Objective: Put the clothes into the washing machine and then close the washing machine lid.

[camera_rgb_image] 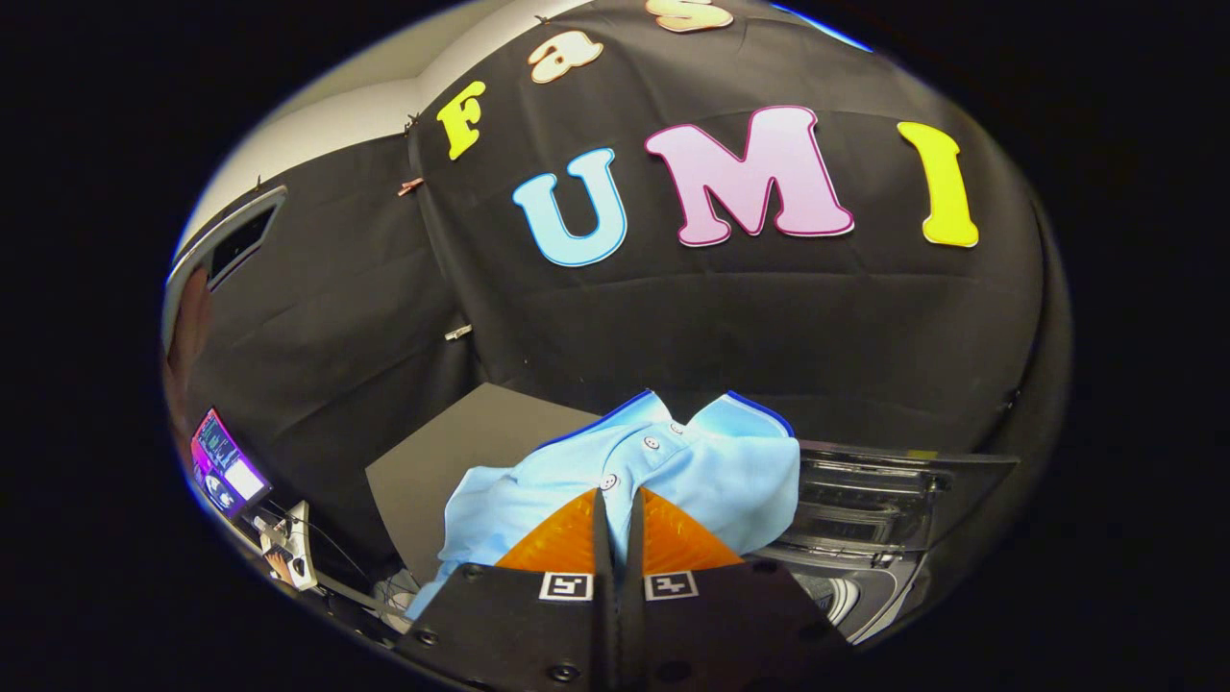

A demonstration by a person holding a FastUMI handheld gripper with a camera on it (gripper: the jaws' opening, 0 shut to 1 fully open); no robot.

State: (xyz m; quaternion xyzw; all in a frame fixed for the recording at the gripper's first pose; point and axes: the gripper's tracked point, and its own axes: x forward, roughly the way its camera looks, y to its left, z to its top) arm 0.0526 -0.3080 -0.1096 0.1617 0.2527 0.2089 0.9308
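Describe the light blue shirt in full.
The light blue shirt is soft woven fabric with darker blue edging along its collar and small white buttons down a placket. It hangs crumpled and lifted, pinched between the nearly closed fingers of the gripper, its collar uppermost. It hangs beside the open washing machine lid.

Fisheye camera riding on the tool (617, 500), facing forward along its fingers — close over shirt (663, 471), booth wall beyond
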